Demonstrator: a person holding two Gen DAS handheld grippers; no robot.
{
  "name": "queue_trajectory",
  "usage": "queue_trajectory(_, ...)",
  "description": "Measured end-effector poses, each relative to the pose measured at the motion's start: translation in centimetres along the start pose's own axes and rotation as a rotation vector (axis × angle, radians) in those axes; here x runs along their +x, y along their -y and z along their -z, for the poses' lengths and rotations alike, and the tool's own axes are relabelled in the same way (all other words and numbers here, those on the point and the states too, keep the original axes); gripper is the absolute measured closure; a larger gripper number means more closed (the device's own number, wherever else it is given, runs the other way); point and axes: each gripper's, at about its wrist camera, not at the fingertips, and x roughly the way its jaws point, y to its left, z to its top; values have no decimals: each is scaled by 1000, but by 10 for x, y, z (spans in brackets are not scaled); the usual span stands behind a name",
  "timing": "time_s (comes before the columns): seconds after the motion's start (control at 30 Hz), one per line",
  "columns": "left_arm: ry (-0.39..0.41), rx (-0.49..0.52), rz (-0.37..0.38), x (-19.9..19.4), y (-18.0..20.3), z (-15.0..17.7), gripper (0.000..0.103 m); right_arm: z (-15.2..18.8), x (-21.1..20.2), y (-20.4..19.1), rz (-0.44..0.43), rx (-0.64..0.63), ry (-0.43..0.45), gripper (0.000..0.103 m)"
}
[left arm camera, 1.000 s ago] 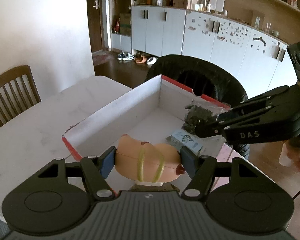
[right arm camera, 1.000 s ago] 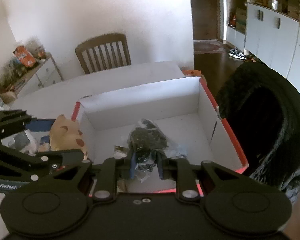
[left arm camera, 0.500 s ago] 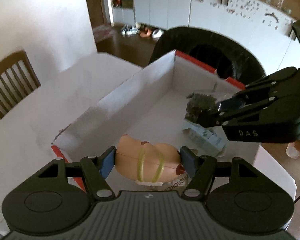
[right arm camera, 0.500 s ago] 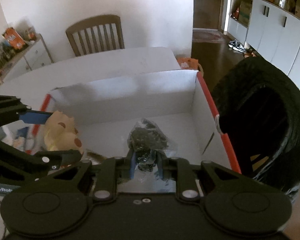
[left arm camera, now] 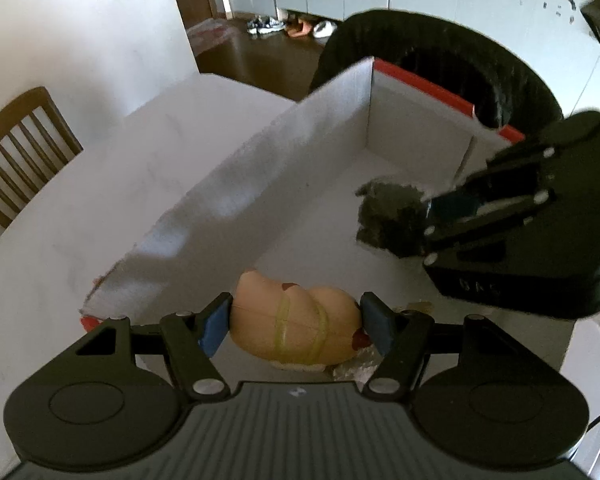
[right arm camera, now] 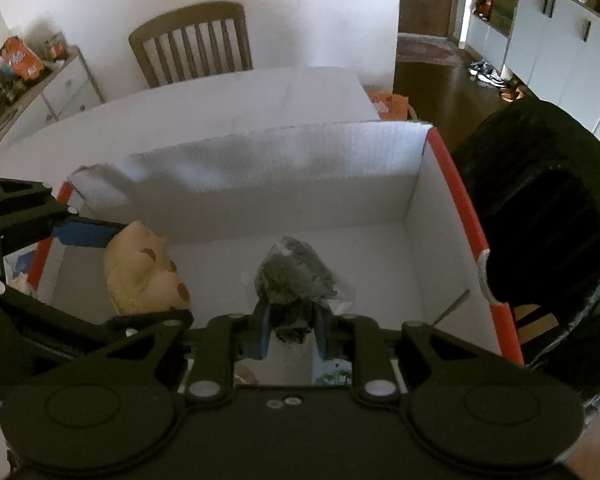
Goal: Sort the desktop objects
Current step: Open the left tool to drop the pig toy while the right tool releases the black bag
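My left gripper (left arm camera: 296, 326) is shut on a peach plush toy (left arm camera: 296, 326) wrapped with a yellow-green band, and holds it over the near left part of the white cardboard box (left arm camera: 260, 184) with red edges. The toy also shows in the right wrist view (right arm camera: 140, 268). My right gripper (right arm camera: 288, 330) is shut on a clear bag of dark dried stuff (right arm camera: 296, 276) and holds it over the box floor (right arm camera: 380, 264). In the left wrist view the bag (left arm camera: 392, 220) hangs at the right, held by the right gripper (left arm camera: 424, 224).
The box stands on a white table (left arm camera: 80, 220). A black round chair (right arm camera: 540, 220) stands just beyond the box's red side. A wooden chair (right arm camera: 192, 44) stands at the table's far side. Small packets lie under the grippers in the box (left arm camera: 356, 368).
Both grippers have moved forward and lower over the box with their loads. The box fills more of both views. The small blue-white carton is now hidden.
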Motion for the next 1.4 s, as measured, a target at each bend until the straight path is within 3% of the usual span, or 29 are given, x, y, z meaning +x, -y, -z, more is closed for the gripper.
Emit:
queue_trajectory(0.43,-35,-27,12,14,-5,-14,33,-7,24,10,-14,45,-100,82)
queue_trajectory(0.67,-35,-54,20,12,-9,-16,31,-8,23,17,-17,89,-96,75)
queue_trajectory(0.73,-43,-72,28,13,-11,-14,25,-8,22,17,-20,93,-98,73)
queue_trajectory(0.87,-46,-75,26,11,-12,-9,25,-9,18,19,-36,113,-82,63)
queue_trajectory(1.4,89,-133,101,-53,-8,18,25,5,-30,10,-109,79,7,50)
